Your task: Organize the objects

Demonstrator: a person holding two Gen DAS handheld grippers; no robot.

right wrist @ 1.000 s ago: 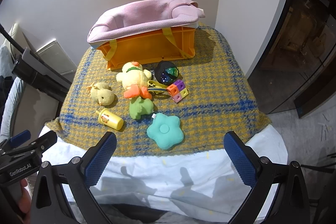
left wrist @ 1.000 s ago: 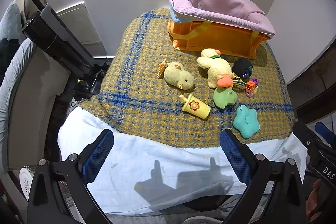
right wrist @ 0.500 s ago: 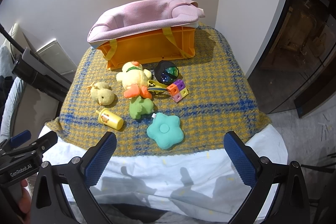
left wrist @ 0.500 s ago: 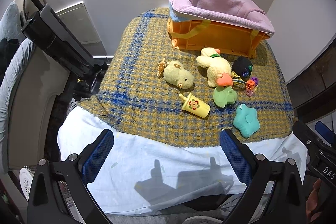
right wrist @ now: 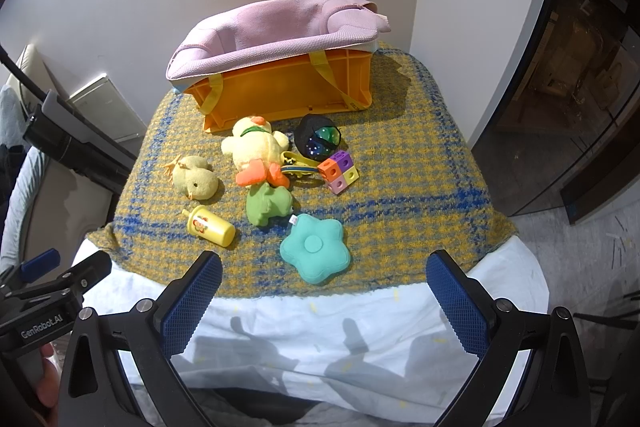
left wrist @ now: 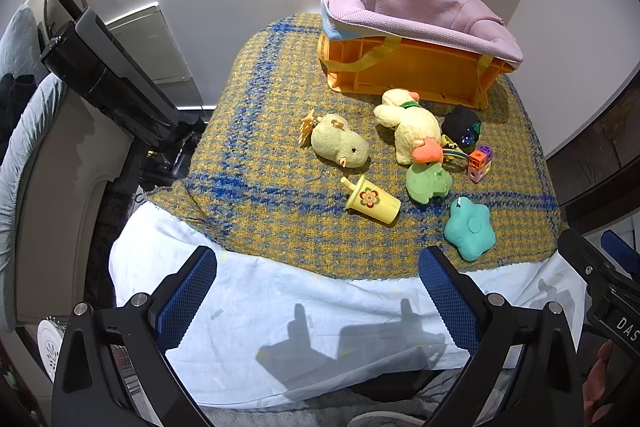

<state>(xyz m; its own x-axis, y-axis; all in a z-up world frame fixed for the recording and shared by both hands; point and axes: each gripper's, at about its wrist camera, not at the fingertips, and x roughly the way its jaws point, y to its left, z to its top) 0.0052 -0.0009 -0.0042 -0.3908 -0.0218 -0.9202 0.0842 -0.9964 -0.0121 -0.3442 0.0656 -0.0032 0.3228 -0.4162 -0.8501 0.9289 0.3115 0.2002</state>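
Note:
Several toys lie on a yellow-and-blue plaid blanket (left wrist: 256, 163): a small plush chick (left wrist: 340, 143) (right wrist: 196, 179), a yellow plush duck (left wrist: 412, 127) (right wrist: 256, 151), a yellow toy cup (left wrist: 372, 201) (right wrist: 210, 225), a green plush (left wrist: 428, 181) (right wrist: 268, 205), a teal flower plush (left wrist: 470, 227) (right wrist: 314, 247), coloured cubes (right wrist: 339, 171) and a dark ball (right wrist: 318, 141). An orange crate with a pink fabric liner (left wrist: 408, 67) (right wrist: 280, 83) stands behind them. My left gripper (left wrist: 318, 303) and right gripper (right wrist: 324, 303) are both open and empty, over the near edge.
A white sheet (left wrist: 320, 327) covers the near edge under the blanket. A black stand (left wrist: 108, 75) and a chair are to the left. A wall is behind; a dark glass door (right wrist: 580, 87) is on the right.

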